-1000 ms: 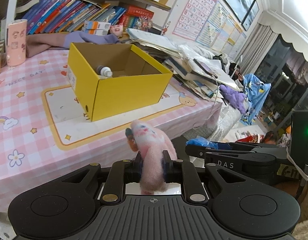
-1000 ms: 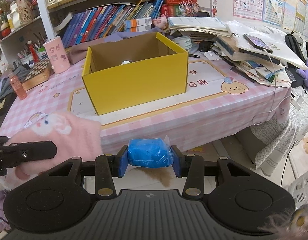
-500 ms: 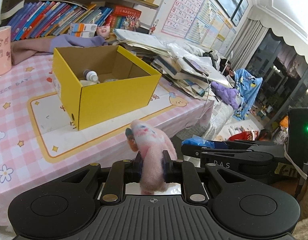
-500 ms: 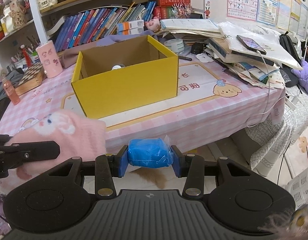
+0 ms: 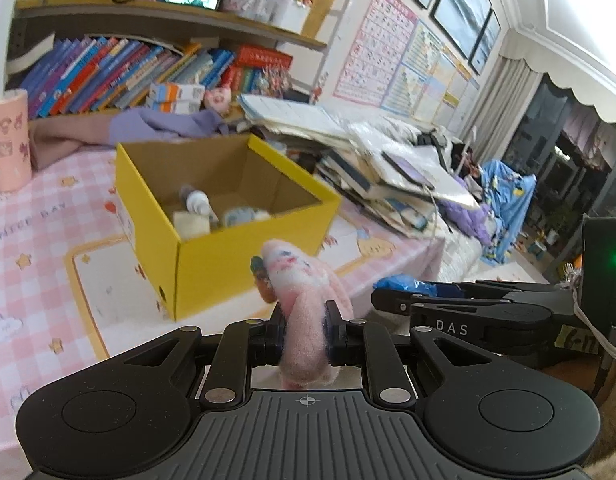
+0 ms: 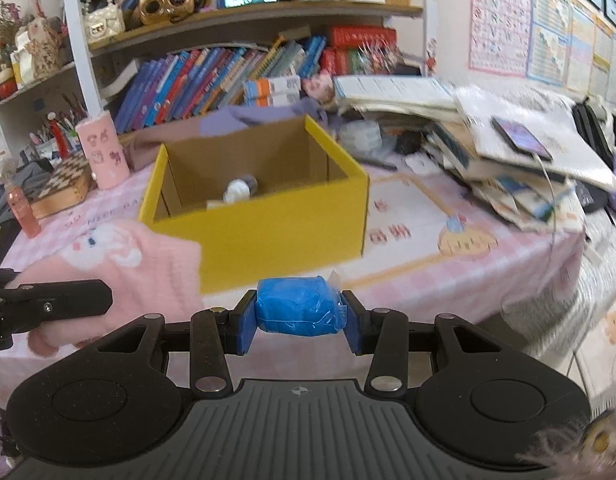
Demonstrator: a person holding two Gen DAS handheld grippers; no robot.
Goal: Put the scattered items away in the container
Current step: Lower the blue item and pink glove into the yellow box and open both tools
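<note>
An open yellow cardboard box (image 5: 212, 256) (image 6: 284, 236) stands on the pink checked table. Inside it lie a small white-capped bottle (image 5: 196, 200) (image 6: 238, 190) and a few pale items. My left gripper (image 5: 306, 324) is shut on a fluffy pink sock (image 5: 304, 300) with a cartoon face, held in front of the box's near corner; the sock also shows in the right wrist view (image 6: 116, 264). My right gripper (image 6: 298, 314) is shut on a blue plastic-wrapped packet (image 6: 298, 312), held before the box's front wall. It appears from the side in the left wrist view (image 5: 403, 284).
A pink printed cup (image 5: 8, 140) (image 6: 102, 152) stands left of the box. A heap of books and papers (image 5: 367, 160) (image 6: 487, 140) with a phone (image 6: 519, 138) fills the right. A chessboard case (image 6: 60, 188) and bookshelf (image 6: 236, 72) lie behind. The table's edge drops at right.
Both grippers have moved up and closer to the yellow box, so more of its inside shows. Each still holds its item.
</note>
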